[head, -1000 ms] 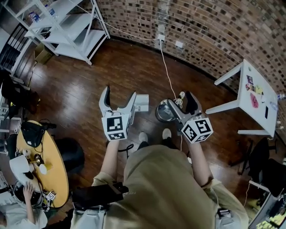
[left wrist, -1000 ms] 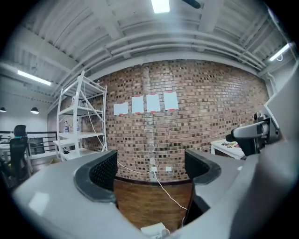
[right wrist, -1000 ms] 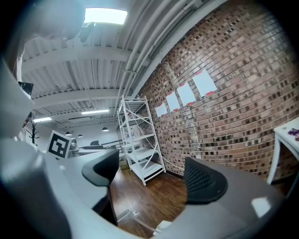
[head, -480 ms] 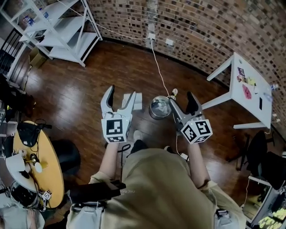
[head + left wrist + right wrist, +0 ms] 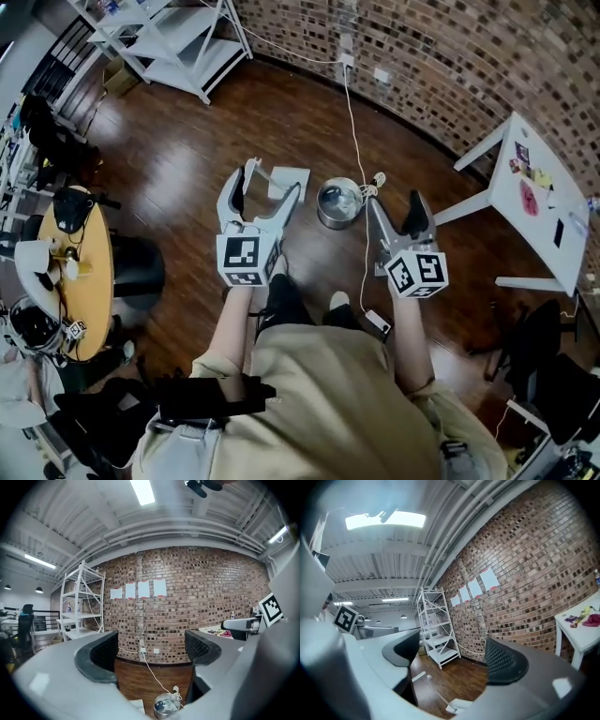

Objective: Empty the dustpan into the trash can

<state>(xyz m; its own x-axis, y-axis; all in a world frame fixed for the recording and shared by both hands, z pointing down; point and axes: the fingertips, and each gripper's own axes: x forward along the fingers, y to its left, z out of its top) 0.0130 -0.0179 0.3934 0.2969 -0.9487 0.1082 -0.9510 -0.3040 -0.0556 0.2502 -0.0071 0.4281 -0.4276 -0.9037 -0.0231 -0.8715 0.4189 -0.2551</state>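
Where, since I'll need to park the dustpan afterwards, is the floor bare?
Broad bare boards lie between the shelf and the dustpan, up to the brick wall. Crowded: a cable runs past the trash can, with the white table right and the round table left.

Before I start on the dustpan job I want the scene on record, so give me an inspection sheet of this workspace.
Surface: dark wooden floor, no spill seen.
Job's things: white dustpan lies on the floor left of the metal trash can, apart from it; the can already holds some rubbish.
Clutter: small items on the round yellow table and the white table.
Grippers: left gripper open, jaws just opening, nothing between them; right gripper open, empty.
Cables: white cable runs from the wall socket past the can.
Surroundings: brick wall, white shelf.
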